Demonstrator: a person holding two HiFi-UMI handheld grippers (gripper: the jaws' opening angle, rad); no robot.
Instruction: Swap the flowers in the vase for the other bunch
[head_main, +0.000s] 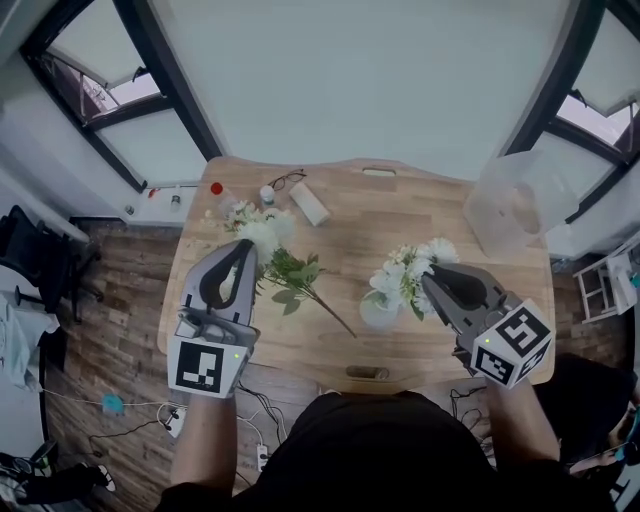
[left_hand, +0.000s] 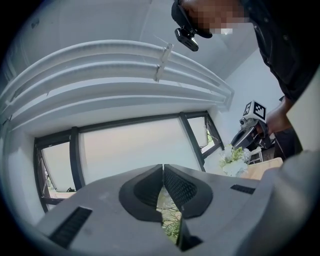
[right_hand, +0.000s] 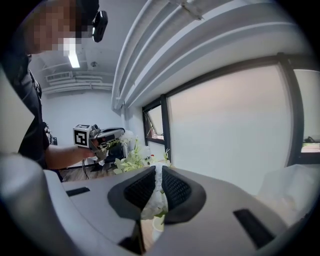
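In the head view my left gripper (head_main: 245, 247) is shut on a loose bunch of white flowers with green leaves (head_main: 285, 268), whose stem slants down to the right over the wooden table (head_main: 390, 215). My right gripper (head_main: 430, 282) is shut on the second white bunch (head_main: 405, 272), which stands above a pale vase (head_main: 378, 312). The left gripper view shows the jaw tips of the left gripper (left_hand: 163, 167) touching, with green stems behind them. In the right gripper view, white petals fill the gap between the jaws of the right gripper (right_hand: 159, 171), and the vase (right_hand: 156, 226) shows below.
At the table's back lie a pair of glasses (head_main: 287, 180), a white box (head_main: 310, 203), a red-capped bottle (head_main: 217, 190) and a small jar (head_main: 267, 193). A clear plastic container (head_main: 510, 205) stands at the back right corner. Windows ring the room.
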